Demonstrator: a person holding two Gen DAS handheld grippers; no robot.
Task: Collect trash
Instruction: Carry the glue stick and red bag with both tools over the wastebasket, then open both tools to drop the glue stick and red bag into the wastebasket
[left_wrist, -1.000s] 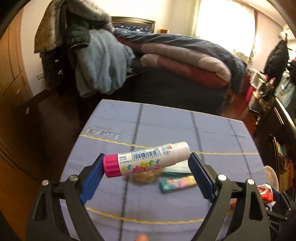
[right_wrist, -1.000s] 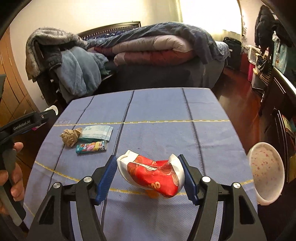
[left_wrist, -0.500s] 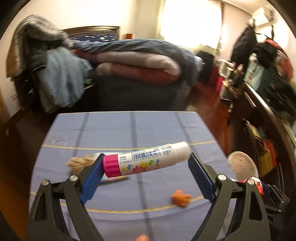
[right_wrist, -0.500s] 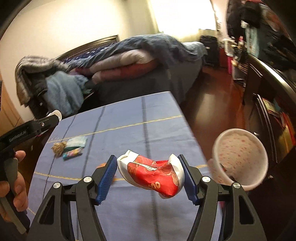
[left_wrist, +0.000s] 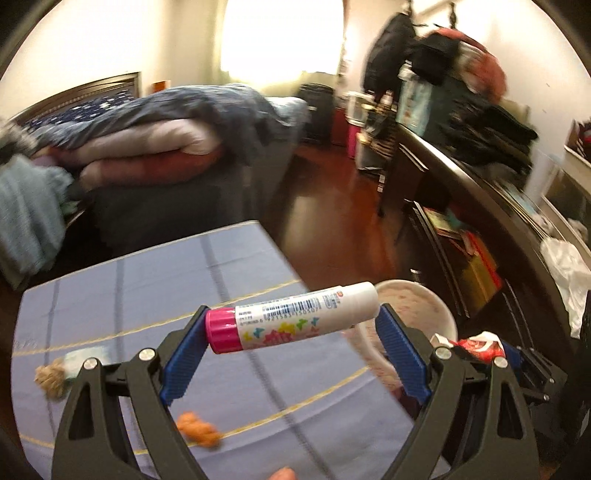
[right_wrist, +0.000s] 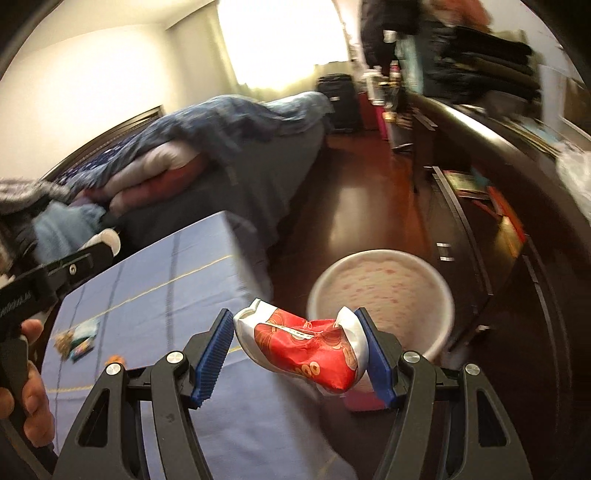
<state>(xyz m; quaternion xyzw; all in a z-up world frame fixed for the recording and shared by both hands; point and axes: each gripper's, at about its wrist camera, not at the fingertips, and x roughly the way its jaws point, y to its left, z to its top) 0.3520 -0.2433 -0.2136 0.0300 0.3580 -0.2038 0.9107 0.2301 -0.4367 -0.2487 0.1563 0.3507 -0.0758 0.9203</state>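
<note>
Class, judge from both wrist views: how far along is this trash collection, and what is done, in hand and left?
Done: nothing visibly lies in the white bin yet. In hand: the left gripper clamps a glue stick; the right gripper clamps a red wrapper near the bin. Left on the blue table: an orange scrap, a brown wad and small packets.

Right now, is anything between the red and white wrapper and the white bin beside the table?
Nothing visible. The right claw holds the crumpled red and white wrapper in the air by the table's edge, and the white speckled bin stands open just beyond it, with only clear air between.
</note>
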